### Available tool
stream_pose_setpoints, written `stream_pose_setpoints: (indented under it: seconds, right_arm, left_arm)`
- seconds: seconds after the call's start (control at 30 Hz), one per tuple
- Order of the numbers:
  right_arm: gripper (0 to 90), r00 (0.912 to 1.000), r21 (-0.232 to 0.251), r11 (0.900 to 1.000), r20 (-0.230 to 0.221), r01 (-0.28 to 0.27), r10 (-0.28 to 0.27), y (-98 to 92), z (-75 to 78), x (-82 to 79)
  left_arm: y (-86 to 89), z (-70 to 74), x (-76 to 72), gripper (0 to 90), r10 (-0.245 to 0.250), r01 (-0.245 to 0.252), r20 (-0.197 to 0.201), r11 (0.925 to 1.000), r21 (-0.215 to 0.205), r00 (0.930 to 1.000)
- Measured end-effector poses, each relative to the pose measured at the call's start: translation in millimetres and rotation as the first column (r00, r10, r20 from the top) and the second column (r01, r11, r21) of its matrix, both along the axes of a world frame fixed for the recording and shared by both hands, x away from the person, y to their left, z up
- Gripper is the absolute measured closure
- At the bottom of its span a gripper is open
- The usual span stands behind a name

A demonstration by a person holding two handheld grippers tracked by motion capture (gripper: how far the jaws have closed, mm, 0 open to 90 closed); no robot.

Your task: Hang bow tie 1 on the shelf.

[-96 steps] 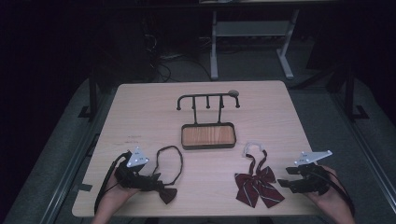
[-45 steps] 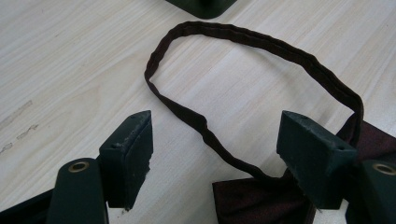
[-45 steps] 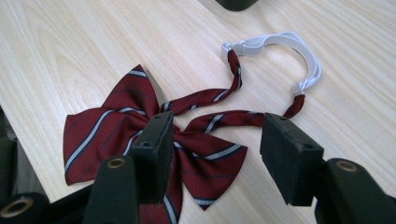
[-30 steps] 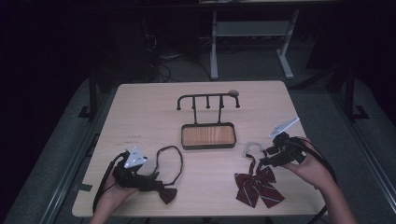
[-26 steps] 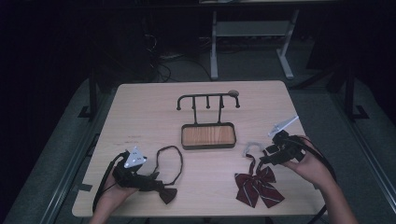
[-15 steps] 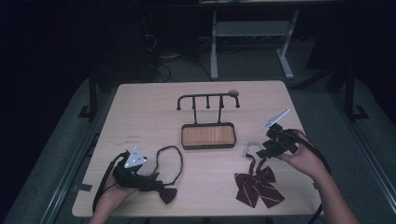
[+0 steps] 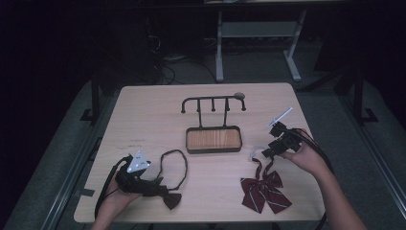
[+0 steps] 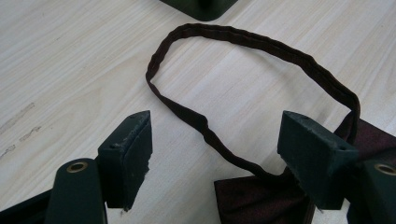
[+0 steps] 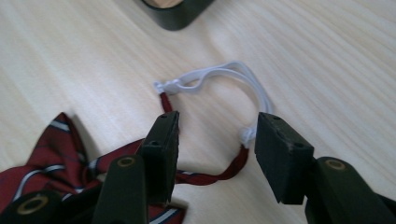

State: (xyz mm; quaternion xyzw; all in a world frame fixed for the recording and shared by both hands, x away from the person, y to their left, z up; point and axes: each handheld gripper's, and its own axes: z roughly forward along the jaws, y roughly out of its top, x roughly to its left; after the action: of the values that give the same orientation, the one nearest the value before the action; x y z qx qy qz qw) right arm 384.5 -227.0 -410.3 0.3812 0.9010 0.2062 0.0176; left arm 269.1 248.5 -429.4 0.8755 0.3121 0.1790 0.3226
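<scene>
A: Our target is the red striped fabric bow tie (image 7: 265, 191), lying flat at the near right of the pale wooden worktop (image 7: 158, 115). Its thin white elastic neck loop (image 9: 219, 74) curls away from it toward the far side.

B: And our right gripper (image 9: 215, 140) sits right over that loop, jaws apart. They have just been closing, with the red end of the strap and a bit of white elastic lying between them, but the pads press on nothing yet.

A: That is where we could slip. The elastic is thin and flat on the wood, so the pads may meet above it, or catch one strand and leave the rest.

B: If we pinch just the white part and lift, it may stretch, and the bow could swing or drag behind.

A: The black metal hook rack on its dark-rimmed wooden tray (image 7: 213, 139) stands just beyond, to the left. A dangling bow might snag on its rim.

B: On the near left, our left gripper (image 8: 215, 154) is spread wide too, gripping nothing, over the strap of the dark maroon bow tie (image 8: 261, 196).

A: Lowering it carelessly could push that strap away rather than trap it.
</scene>
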Motion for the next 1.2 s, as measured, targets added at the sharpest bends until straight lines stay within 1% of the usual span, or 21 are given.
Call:
stream_pose_setpoints:
  seconds: [0.03, 0.07, 0.13, 0.17, 0.37, 0.43, 0.5, 0.53, 0.63, 0.77, 0.87, 0.93, 1.03, 1.17, 1.2]
  right_arm:
    - [50.0, 1.0000, -0.003, 1.000, -0.004, 0.003, -0.003, -0.9, -1.5, 1.9]
    - [50.1, 0.9997, -0.018, 1.000, -0.014, 0.019, -0.020, -2.0, -4.7, 4.9]
    - [50.3, 0.9996, -0.023, 0.999, -0.015, 0.022, -0.022, -2.4, -5.9, 5.9]
    - [50.9, 0.9994, -0.039, 0.999, -0.020, 0.029, -0.030, -3.0, -8.6, 7.8]
    - [53.0, 0.9987, -0.061, 0.997, -0.031, 0.039, -0.041, -3.3, -14.2, 12.6]
    - [54.0, 0.9980, -0.078, 0.996, -0.040, 0.046, -0.049, -2.2, -17.9, 15.0]
    - [54.3, 0.9979, -0.085, 0.995, -0.039, 0.048, -0.051, -2.0, -18.7, 15.5]
    - [55.5, 0.9978, -0.097, 0.994, -0.040, 0.049, -0.053, -1.4, -20.3, 16.6]
    - [56.3, 0.9974, -0.101, 0.993, -0.041, 0.055, -0.059, -0.8, -21.2, 17.3]
    - [57.8, 0.9976, -0.120, 0.991, -0.041, 0.051, -0.056, 0.9, -22.9, 17.9]
    - [60.6, 0.9975, -0.141, 0.989, -0.045, 0.047, -0.054, 3.0, -25.2, 17.6]
    - [61.8, 0.9976, -0.146, 0.988, -0.045, 0.046, -0.054, 3.2, -25.7, 17.7]
    - [67.1, 0.9979, -0.154, 0.987, -0.048, 0.037, -0.045, 4.2, -26.5, 18.1]
    - [68.5, 0.9981, -0.164, 0.986, -0.047, 0.031, -0.039, 6.0, -27.2, 17.8]
    - [70.9, 0.9982, -0.175, 0.984, -0.048, 0.027, -0.036, 6.6, -27.9, 17.9]
  left_arm:
    - [0.0, -0.1, 0.0, 26.8, -0.001, 0.001, -0.001, 1.0000, 0.000, 1.0000]
    - [-0.1, -0.2, 0.0, 26.8, -0.001, 0.001, -0.001, 1.0000, 0.000, 1.0000]
    - [-0.1, -0.2, 0.0, 26.7, 0.000, 0.000, -0.002, 1.0000, -0.001, 1.0000]
    - [0.0, -0.1, 0.1, 26.7, 0.000, 0.000, -0.002, 1.0000, -0.003, 1.0000]
    - [-0.2, -0.3, 0.3, 26.5, -0.003, 0.003, -0.005, 1.0000, 0.000, 1.0000]
    - [-0.3, -0.4, 0.3, 26.5, -0.004, 0.004, -0.006, 1.0000, 0.000, 1.0000]
    - [-0.3, -0.4, 0.3, 26.5, -0.004, 0.004, -0.005, 1.0000, 0.000, 1.0000]
    - [-0.1, -0.3, 0.4, 26.5, -0.003, 0.003, -0.006, 1.0000, 0.000, 1.0000]
    - [0.0, -0.4, 0.4, 26.5, -0.002, 0.002, -0.006, 1.0000, 0.001, 1.0000]
    - [-0.2, -0.3, 0.3, 26.5, -0.001, 0.001, -0.005, 1.0000, 0.002, 1.0000]
    - [-0.3, -0.2, 0.3, 26.5, 0.001, -0.001, -0.005, 1.0000, 0.000, 1.0000]
    - [-0.3, 0.0, 0.2, 26.5, 0.001, -0.001, -0.003, 1.0000, 0.000, 1.0000]
    - [-0.3, 0.0, 0.2, 26.5, 0.001, 0.000, -0.003, 1.0000, 0.001, 1.0000]
    - [-0.4, -0.2, 0.4, 26.5, -0.001, 0.001, -0.005, 1.0000, 0.003, 1.0000]
    - [-0.4, -0.1, 0.3, 26.5, -0.001, 0.001, -0.004, 1.0000, 0.002, 1.0000]
